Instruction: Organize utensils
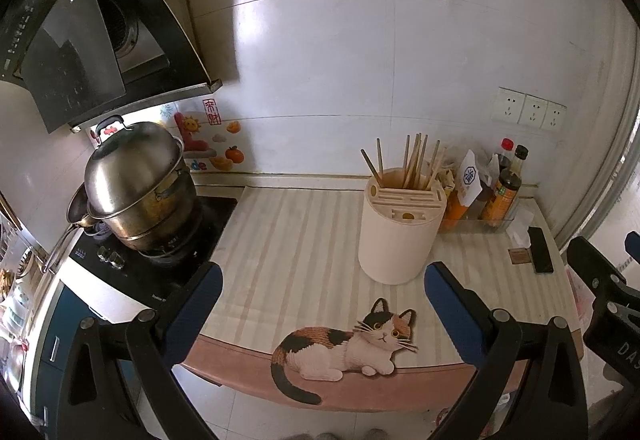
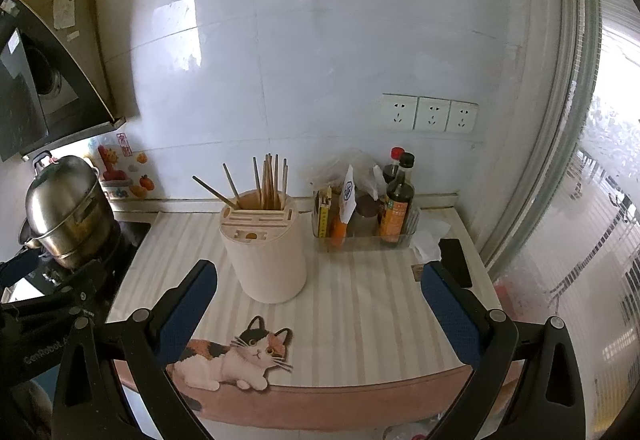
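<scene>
A cream cylindrical utensil holder [image 1: 396,236] stands on the striped counter mat [image 1: 288,240]; it also shows in the right wrist view [image 2: 266,260]. Several wooden chopsticks [image 1: 412,163] stand upright in its rear slot, also seen in the right wrist view [image 2: 268,179]. My left gripper [image 1: 324,300] is open and empty, held above the mat's front edge, short of the holder. My right gripper [image 2: 320,300] is open and empty, just right of the holder and nearer the front. The right gripper's body shows at the left wrist view's right edge [image 1: 600,292].
A steel stacked pot [image 1: 136,183] sits on the black stove [image 1: 172,240] at left under a range hood [image 1: 80,39]. A clear tray of sauce bottles [image 2: 396,207] stands behind right of the holder. A black phone [image 2: 454,264] lies at the counter's right edge. A cat picture [image 1: 352,344] marks the mat's front.
</scene>
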Available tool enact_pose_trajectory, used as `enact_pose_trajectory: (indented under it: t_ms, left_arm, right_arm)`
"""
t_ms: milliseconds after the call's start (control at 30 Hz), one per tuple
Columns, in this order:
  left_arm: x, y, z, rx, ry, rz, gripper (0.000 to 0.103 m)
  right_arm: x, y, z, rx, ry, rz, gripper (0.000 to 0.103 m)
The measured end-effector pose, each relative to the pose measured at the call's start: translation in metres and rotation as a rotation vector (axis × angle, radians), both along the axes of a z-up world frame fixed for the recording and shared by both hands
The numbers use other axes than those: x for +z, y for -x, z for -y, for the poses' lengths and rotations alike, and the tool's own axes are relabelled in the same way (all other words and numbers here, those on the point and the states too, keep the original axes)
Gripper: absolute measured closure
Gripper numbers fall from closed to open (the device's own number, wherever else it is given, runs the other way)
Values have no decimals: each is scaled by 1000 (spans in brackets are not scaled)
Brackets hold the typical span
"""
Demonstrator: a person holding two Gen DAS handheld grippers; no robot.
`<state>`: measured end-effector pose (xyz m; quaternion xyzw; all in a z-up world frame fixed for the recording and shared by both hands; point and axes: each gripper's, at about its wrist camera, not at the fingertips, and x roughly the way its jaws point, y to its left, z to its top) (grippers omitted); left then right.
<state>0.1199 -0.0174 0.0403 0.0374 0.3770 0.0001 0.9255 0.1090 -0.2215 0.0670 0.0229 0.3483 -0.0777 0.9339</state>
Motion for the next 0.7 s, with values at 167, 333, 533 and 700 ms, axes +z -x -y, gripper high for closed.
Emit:
enact_pose_trajectory:
  t_ms: [167,333,533,700]
  left_arm:
    - [0,0,0,0,2,3,0]
    - [1,0,-1,-3,2,9,0]
    - [4,2,0,-7,4,16,0]
    - [6,1,2,-7,4,19,0]
  right_arm:
    - [-1,0,-1,0,7,-7,0]
    - [-2,0,-2,1,6,-14,0]
    - [-2,0,-2,2,6,-12,0]
    - [-2,0,-2,1,9,-12,0]
